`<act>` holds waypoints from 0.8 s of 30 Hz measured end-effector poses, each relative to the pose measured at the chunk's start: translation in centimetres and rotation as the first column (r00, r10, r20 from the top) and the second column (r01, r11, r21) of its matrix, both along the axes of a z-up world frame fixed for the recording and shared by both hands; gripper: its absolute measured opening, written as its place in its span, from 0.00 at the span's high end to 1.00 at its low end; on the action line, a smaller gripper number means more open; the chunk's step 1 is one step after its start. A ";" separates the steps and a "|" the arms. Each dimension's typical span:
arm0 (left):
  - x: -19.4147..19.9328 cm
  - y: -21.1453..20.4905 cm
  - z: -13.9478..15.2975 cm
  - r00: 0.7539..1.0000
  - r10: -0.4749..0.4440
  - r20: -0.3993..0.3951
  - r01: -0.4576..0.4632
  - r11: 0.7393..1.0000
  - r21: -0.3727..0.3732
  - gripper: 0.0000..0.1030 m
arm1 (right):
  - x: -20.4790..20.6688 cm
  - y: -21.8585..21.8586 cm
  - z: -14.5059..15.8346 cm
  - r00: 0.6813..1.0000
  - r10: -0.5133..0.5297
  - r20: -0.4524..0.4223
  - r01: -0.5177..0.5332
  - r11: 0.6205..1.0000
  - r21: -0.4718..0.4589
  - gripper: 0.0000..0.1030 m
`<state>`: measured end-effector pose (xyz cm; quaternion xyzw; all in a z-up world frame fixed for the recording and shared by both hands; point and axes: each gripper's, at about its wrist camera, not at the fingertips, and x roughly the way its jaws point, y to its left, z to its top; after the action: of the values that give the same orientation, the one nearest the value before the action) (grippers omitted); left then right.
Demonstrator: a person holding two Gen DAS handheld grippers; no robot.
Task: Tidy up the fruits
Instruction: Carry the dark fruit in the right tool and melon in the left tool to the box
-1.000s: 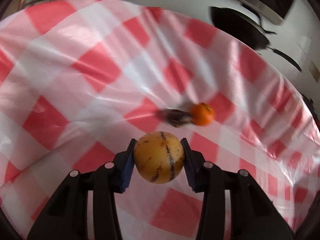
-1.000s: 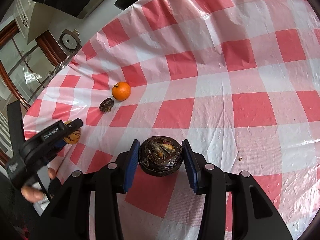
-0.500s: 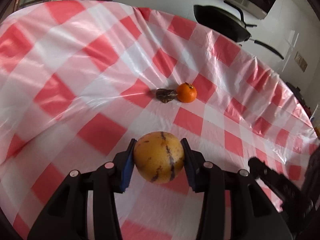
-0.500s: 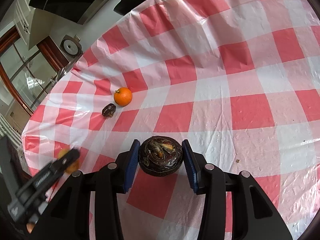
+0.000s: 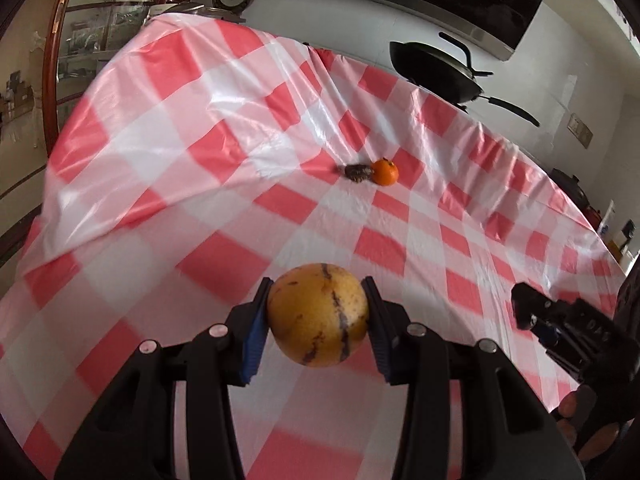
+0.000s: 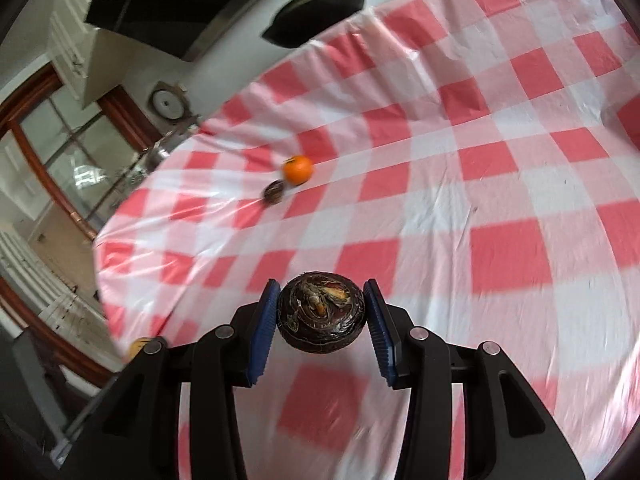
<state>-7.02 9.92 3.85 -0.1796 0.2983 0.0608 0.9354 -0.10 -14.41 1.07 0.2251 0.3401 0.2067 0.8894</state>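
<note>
My left gripper (image 5: 318, 316) is shut on a yellow round fruit with dark streaks (image 5: 318, 314) and holds it above the red-and-white checked tablecloth (image 5: 200, 184). My right gripper (image 6: 321, 312) is shut on a dark brown round fruit (image 6: 321, 312), also held above the cloth. An orange tangerine (image 5: 385, 172) and a small dark brown fruit (image 5: 357, 171) lie touching side by side farther out on the table; they also show in the right wrist view, the tangerine (image 6: 297, 169) and the small dark fruit (image 6: 274, 193). The right gripper's body shows at the right edge of the left wrist view (image 5: 568, 328).
A black pan (image 5: 436, 72) sits beyond the table's far edge by the white wall. A glass-fronted wooden cabinet (image 5: 80, 40) stands to the left. The table's left edge (image 6: 104, 264) drops off close to the left gripper.
Both grippers have pulled back and risen with their fruits still held. The tangerine and small dark fruit look farther away in both views. The left gripper has dropped to the lower left corner of the right view.
</note>
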 end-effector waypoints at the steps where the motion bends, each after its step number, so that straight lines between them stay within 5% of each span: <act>1: -0.8 0.1 0.0 1.000 -0.009 -0.005 0.009 1.000 0.005 0.57 | -0.8 0.2 0.1 1.000 0.007 0.003 -0.007 1.000 -0.001 0.58; 13: -6.5 3.2 -0.2 1.000 0.010 -0.027 -0.009 0.999 0.038 0.57 | -8.2 6.0 0.8 0.984 0.176 0.022 -0.172 0.977 -0.122 0.58; 24: -12.4 7.9 -0.5 0.997 0.074 -0.033 -0.071 0.994 0.085 0.57 | -14.8 14.5 0.7 0.912 0.408 0.031 -0.386 0.883 -0.267 0.58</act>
<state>-19.42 17.79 3.38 -0.1501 0.3054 0.1105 0.9338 -14.86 0.08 1.73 0.0254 0.3642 0.3486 0.8633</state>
